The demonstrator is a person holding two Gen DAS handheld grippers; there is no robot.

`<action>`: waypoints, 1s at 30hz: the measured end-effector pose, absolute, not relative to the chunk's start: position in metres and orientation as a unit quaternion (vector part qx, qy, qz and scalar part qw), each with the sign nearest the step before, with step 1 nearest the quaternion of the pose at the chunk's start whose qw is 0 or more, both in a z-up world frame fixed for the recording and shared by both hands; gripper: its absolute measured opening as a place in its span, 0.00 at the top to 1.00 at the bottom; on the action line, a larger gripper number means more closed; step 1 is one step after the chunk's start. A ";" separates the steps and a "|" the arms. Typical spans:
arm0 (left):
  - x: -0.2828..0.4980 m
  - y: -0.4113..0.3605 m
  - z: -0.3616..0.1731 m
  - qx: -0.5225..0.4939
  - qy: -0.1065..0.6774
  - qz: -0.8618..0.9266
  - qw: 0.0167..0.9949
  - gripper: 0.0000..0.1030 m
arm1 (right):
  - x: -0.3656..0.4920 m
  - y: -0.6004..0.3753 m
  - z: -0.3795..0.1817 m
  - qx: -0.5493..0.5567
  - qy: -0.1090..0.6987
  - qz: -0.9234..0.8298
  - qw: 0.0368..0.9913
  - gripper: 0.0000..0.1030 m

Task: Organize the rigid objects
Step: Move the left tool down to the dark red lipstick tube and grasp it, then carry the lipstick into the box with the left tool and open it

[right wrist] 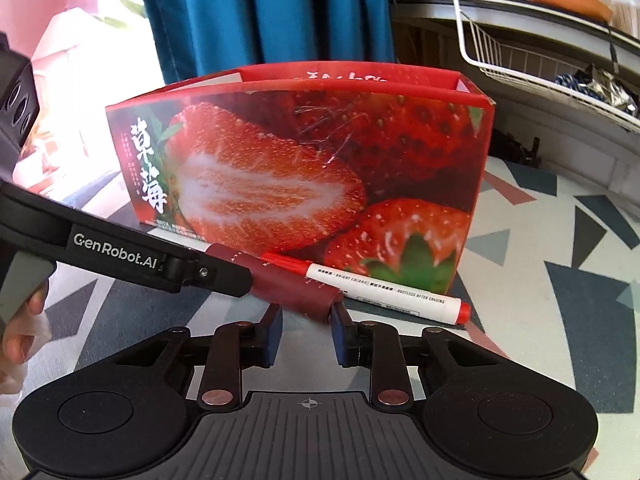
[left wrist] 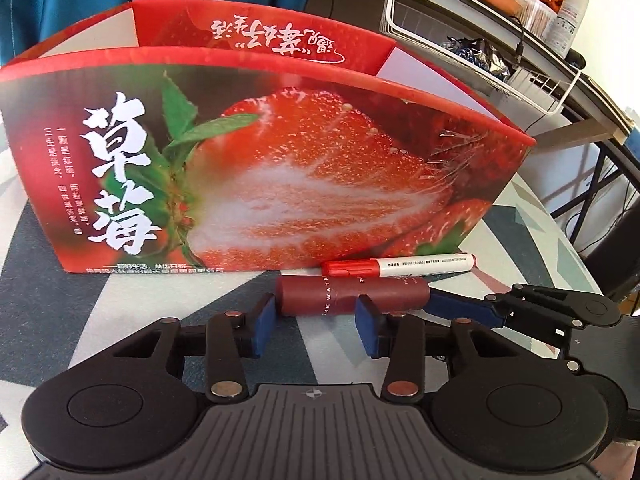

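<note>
A dark red tube (left wrist: pixel 316 296) lies on the patterned tablecloth just in front of a strawberry-printed red box (left wrist: pixel 280 168). Between tube and box lies a red-capped white marker (left wrist: pixel 400 266). My left gripper (left wrist: pixel 316 320) is open by a narrow gap: its left pad sits at the tube's left end, and its right pad stands in front of the tube's middle. In the right wrist view the right gripper (right wrist: pixel 306 320) is shut on the tube's (right wrist: pixel 296 292) right end. The left gripper's black finger (right wrist: pixel 224 280) crosses the tube there, beside the marker (right wrist: pixel 380 294) and the box (right wrist: pixel 300 168).
A white wire basket (left wrist: pixel 480 60) holding wrapped items hangs under a shelf at the back right. A blue curtain (right wrist: pixel 260 12) hangs behind the box. A person's hand (right wrist: pixel 16 340) holds the left gripper's handle. The tablecloth (right wrist: pixel 560 280) stretches out to the right of the box.
</note>
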State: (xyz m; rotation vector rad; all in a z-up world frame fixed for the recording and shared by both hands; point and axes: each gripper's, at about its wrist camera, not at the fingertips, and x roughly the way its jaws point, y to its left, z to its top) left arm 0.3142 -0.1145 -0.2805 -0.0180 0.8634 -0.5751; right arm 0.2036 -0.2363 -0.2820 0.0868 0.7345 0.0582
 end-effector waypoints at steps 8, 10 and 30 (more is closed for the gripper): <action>0.288 -0.105 -0.279 0.001 0.413 -0.268 0.870 0.56 | 0.201 -0.232 -0.280 0.032 0.357 0.043 0.933 0.76; 0.281 -0.102 -0.280 0.001 0.413 -0.270 0.870 0.55 | 0.200 -0.231 -0.280 0.033 0.358 0.047 0.932 0.76; 0.274 -0.093 -0.259 -0.007 0.388 -0.271 0.881 0.54 | 0.191 -0.222 -0.257 0.012 0.336 0.056 0.940 0.75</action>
